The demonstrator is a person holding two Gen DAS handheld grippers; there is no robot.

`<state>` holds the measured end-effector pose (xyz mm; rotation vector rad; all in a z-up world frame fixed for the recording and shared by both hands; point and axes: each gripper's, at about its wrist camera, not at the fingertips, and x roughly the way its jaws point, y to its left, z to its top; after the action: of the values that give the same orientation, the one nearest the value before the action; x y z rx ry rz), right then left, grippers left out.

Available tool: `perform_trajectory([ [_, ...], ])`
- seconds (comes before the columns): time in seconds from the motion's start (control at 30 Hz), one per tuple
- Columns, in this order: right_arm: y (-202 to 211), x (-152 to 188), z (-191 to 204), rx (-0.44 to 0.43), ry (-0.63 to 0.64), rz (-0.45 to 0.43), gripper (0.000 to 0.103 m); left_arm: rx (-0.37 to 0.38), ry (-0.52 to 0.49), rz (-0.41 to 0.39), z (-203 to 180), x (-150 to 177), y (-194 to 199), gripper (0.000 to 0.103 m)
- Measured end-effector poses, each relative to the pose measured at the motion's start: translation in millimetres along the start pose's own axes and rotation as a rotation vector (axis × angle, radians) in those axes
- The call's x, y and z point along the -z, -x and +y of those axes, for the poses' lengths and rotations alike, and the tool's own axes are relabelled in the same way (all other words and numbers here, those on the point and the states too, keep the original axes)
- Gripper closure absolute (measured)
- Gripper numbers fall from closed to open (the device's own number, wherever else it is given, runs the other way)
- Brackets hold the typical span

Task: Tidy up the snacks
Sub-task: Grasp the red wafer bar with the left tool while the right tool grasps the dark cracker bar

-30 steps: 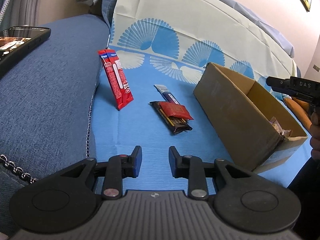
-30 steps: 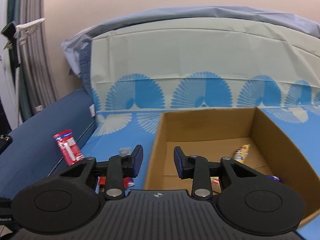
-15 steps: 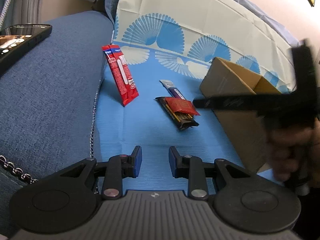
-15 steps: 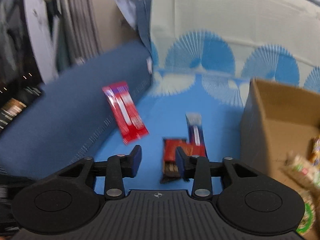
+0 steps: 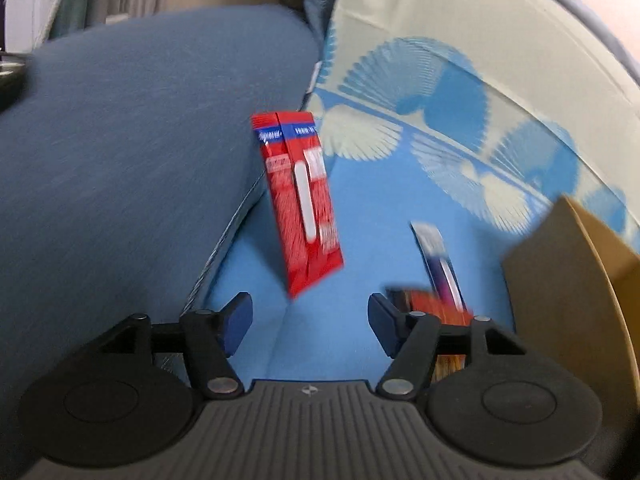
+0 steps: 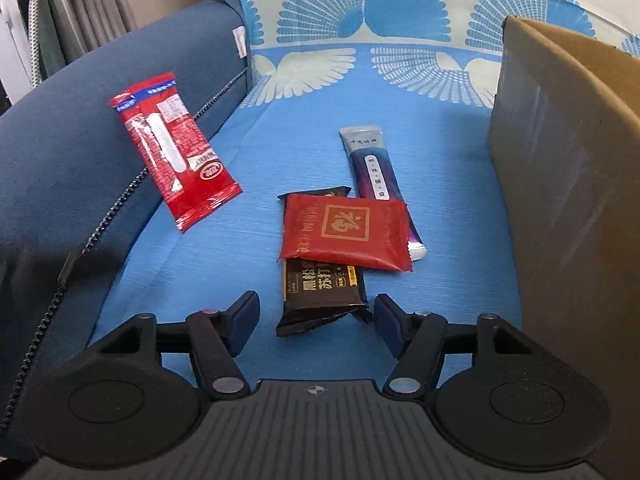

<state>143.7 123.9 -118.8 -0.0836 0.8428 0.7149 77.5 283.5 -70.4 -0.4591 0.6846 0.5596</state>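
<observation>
A tall red snack packet [image 5: 304, 204] leans against the blue sofa arm [image 5: 132, 152]; it also shows in the right wrist view [image 6: 176, 152]. My left gripper [image 5: 310, 328] is open and empty just before its lower end. A flat red packet [image 6: 344, 232] lies on a black cracker packet [image 6: 320, 296], with a purple stick packet [image 6: 374, 172] behind. My right gripper [image 6: 316, 324] is open and empty, its jaws either side of the black packet's near end. The cardboard box [image 6: 568, 184] stands to the right.
The snacks lie on a blue cloth with white fan patterns [image 6: 304, 128] draped over the sofa seat and back. The sofa arm [image 6: 60, 168] rises on the left with a zip along its seam. Curtains [image 6: 80, 4] hang behind.
Both grippers have opened wide. The left one has moved forward toward the tall red packet. The right one has swung from over the box down to the black and red packets.
</observation>
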Motion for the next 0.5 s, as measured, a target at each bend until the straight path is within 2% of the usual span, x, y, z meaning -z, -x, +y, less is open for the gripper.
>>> perform_trajectory([
  [0.1, -2.7, -2.8, 1.6, 0.0, 0.013, -0.009, 0.037, -0.036, 0.051, 0.015, -5.0, -21.1, -31.7, 0.028],
  [0.17, -3.3, -3.6, 3.1, -0.001, 0.024, -0.014, 0.037, -0.065, 0.046, 0.015, -9.2, -29.1, -49.6, 0.028],
  [0.23, -5.3, -3.3, 3.0, 0.002, 0.029, -0.009, 0.038, -0.067, 0.037, 0.01, -10.7, -33.6, -60.4, 0.032],
  [0.3, -5.0, -2.6, 1.5, 0.004, 0.023, -0.011, 0.039, -0.07, 0.031, 0.004, -8.7, -36.7, -63.5, 0.057],
  [0.33, -4.8, -2.7, 1.1, 0.005, 0.022, -0.011, 0.042, -0.059, 0.038, 0.006, -6.8, -38.2, -63.3, 0.077],
  [0.37, -4.2, -2.8, 1.3, 0.005, 0.024, -0.012, 0.045, -0.033, 0.051, 0.004, -3.7, -39.8, -61.1, 0.089],
  [0.4, -3.4, -2.6, 1.3, 0.004, 0.029, -0.013, 0.053, -0.009, 0.051, -0.003, -2.8, -41.2, -57.1, 0.09],
  [0.5, -1.8, -2.6, 0.3, -0.007, 0.028, -0.022, 0.059, 0.025, -0.02, -0.021, -6.2, -36.5, -37.7, 0.094],
])
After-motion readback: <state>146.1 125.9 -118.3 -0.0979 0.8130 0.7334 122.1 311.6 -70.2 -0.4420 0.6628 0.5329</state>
